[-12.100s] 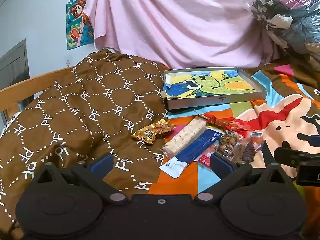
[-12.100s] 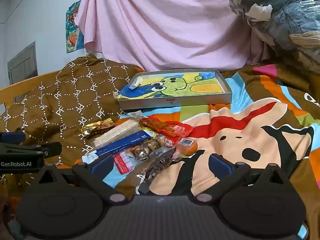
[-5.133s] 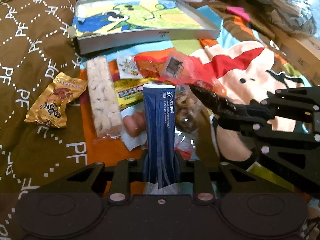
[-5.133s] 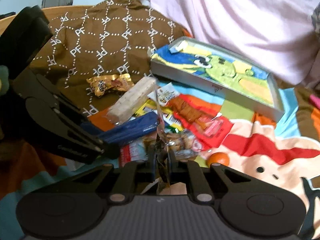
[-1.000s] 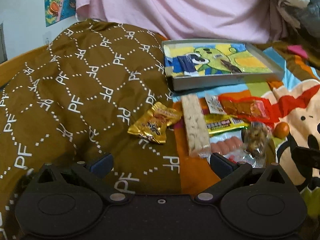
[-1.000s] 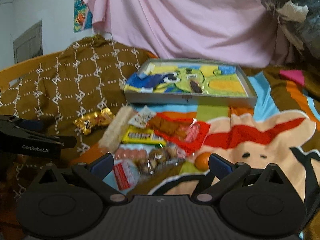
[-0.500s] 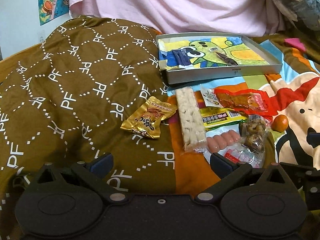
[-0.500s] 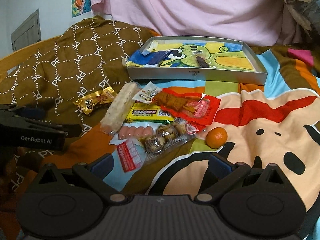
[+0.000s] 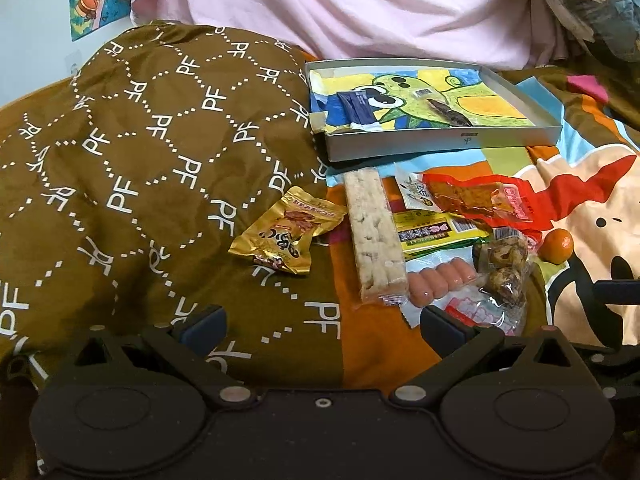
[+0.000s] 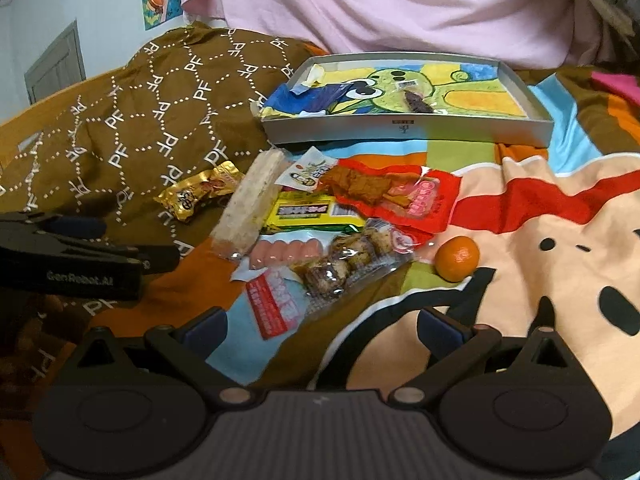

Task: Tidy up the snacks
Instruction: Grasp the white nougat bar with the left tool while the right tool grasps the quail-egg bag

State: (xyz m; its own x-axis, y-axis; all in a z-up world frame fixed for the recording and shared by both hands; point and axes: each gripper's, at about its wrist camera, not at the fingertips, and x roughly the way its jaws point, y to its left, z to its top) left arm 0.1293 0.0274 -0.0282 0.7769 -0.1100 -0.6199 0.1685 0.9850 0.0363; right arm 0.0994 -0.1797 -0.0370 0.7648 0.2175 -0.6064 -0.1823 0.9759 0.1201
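A grey cardboard tray [image 9: 440, 142] [image 10: 404, 128] with a cartoon picture lies at the back of the bed; a blue packet [image 9: 354, 106] and a dark snack strip [image 9: 446, 112] lie in it. In front lie loose snacks: a gold packet [image 9: 286, 236], a long white puffed bar [image 9: 374, 236], a yellow-green bar [image 10: 308, 212], a red packet [image 10: 396, 196], sausages [image 10: 286, 252], a clear bag of brown balls [image 10: 348, 264] and a small orange [image 10: 457, 258]. My left gripper [image 9: 322, 324] and right gripper [image 10: 320, 326] are both open and empty, low before the pile.
A brown patterned quilt [image 9: 140, 152] bulges on the left. A pink sheet [image 9: 340, 4] hangs behind the tray. A colourful cartoon bedspread [image 10: 560, 220] covers the right side. The left gripper's body [image 10: 68, 256] shows at the left of the right wrist view.
Both grippers have moved closer to the snack pile and lower. Earlier they carried the blue packet and the dark strip, which now lie in the tray.
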